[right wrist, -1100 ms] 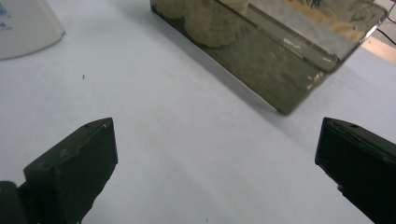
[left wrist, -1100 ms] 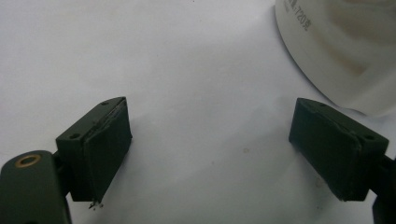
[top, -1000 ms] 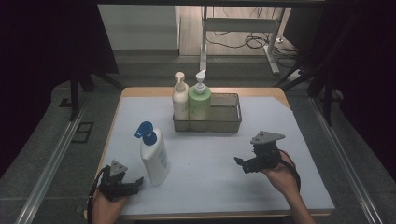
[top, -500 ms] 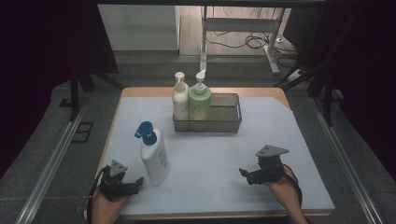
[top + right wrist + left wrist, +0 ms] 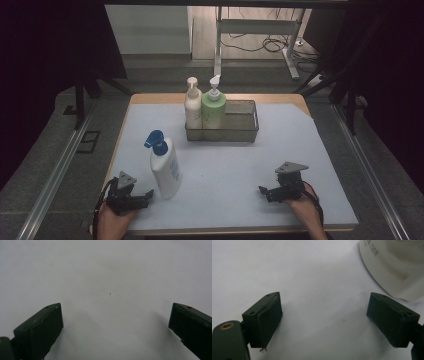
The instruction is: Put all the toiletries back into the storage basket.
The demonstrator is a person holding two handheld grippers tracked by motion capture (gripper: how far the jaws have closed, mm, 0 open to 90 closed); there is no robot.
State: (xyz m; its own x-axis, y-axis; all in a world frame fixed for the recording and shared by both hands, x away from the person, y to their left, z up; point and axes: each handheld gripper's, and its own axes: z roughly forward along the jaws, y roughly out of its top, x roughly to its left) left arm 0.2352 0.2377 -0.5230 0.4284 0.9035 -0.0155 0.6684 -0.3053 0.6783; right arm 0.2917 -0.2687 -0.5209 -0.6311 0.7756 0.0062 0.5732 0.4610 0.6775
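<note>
Jaws of the left gripper (image 5: 148, 194) stand wide apart with nothing between them, released, low over the pale sheet near the desk's front left corner. In the left gripper view, the two black pads (image 5: 268, 320) frame bare white surface, and the rounded base of a white bottle (image 5: 394, 267) sits just beyond the right-hand pad, not touching it. From the high view, that white bottle (image 5: 166, 170) stands upright just beside the left gripper, toward the desk's middle, and carries a blue pump head (image 5: 156, 140) on top.

The right gripper (image 5: 263, 191) rests near the front right corner of the desk (image 5: 320, 150), held by a hand (image 5: 305, 202) that enters over the front edge. Its jaws are also spread open and hold nothing; in the right gripper view the pads (image 5: 42, 327) show plain white surface between them. It lies well apart from the white bottle.

Near the back edge, around the middle of the desk, sits a dark wire basket (image 5: 240, 131). At the basket's left end stand two pump bottles side by side: a cream bottle (image 5: 192, 107) and a green bottle (image 5: 213, 110), both upright.
</note>
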